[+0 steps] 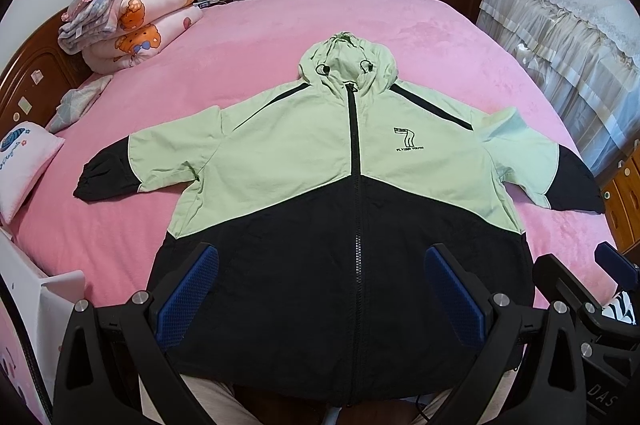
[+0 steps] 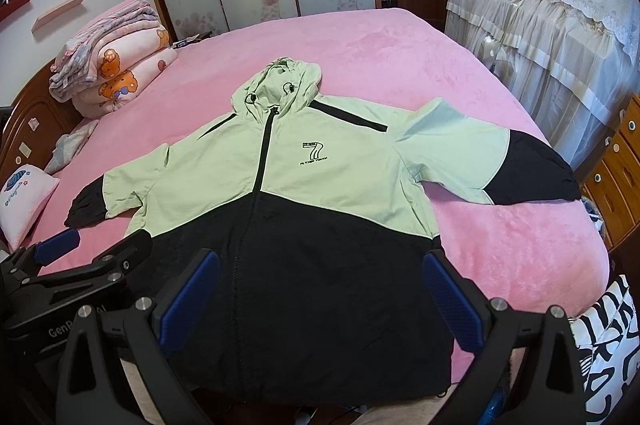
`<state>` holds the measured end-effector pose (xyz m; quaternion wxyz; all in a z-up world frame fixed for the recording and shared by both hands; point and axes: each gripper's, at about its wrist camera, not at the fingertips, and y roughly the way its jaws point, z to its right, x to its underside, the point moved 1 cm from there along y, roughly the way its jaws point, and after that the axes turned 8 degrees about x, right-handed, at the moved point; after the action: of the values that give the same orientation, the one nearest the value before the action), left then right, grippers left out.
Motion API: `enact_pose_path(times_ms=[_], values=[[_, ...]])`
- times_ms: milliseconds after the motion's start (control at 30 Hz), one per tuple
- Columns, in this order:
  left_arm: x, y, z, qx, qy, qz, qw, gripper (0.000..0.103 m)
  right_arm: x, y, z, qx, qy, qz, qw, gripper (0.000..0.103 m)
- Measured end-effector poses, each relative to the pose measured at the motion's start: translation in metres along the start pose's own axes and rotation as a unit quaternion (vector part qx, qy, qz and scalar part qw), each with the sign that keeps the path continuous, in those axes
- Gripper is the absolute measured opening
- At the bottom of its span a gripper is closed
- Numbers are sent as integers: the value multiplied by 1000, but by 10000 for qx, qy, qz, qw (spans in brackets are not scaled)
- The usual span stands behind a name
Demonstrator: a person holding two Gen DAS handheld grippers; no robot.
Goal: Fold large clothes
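Both claws hang open above the hem of the spread jacket; nothing is gripped yet.

The light green and black hooded zip jacket (image 1: 320,165) lies flat, front side up, in the middle of the frame on the bed with the pink plush cover (image 1: 248,37), hood toward the top, both sleeves spread out to the sides. The left claw (image 1: 320,297) and the right claw (image 2: 320,297) stand wide apart in their fingers over the black lower part, at the bottom of the frame. I judge the thin, smooth fabric can slip: if a claw closes only on the top layer near the black zipper (image 1: 354,153), the front will lift alone and the back stays behind, so the fold becomes crooked. The sleeve with the black cuff (image 2: 532,165) at the right edge lies near the bed border and may slide off when pulled.
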<state>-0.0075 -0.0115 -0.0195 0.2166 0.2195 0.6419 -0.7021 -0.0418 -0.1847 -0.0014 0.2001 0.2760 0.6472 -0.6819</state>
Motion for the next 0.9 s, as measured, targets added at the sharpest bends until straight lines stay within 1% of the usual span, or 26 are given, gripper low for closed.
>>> enact_pose_path(times_ms=[233,367,533,767,900], values=[[-2,6,5,31,37,-33,10000,102,-2,9,8,-134,121,-61,9998,102],[-6,11,10,29,81,-49,10000,102,-4,11,11,-124,129,-20,9998,102],[-14,15,17,129,117,-23,9998,102,-11,13,17,-158,170,38,9997,102],[-37,16,33,234,297,226,9990,102,-29,7,32,-135,255,314,9991,102],[-56,16,49,425,500,395,9971,102,-46,2,51,-62,377,554,9977,102]])
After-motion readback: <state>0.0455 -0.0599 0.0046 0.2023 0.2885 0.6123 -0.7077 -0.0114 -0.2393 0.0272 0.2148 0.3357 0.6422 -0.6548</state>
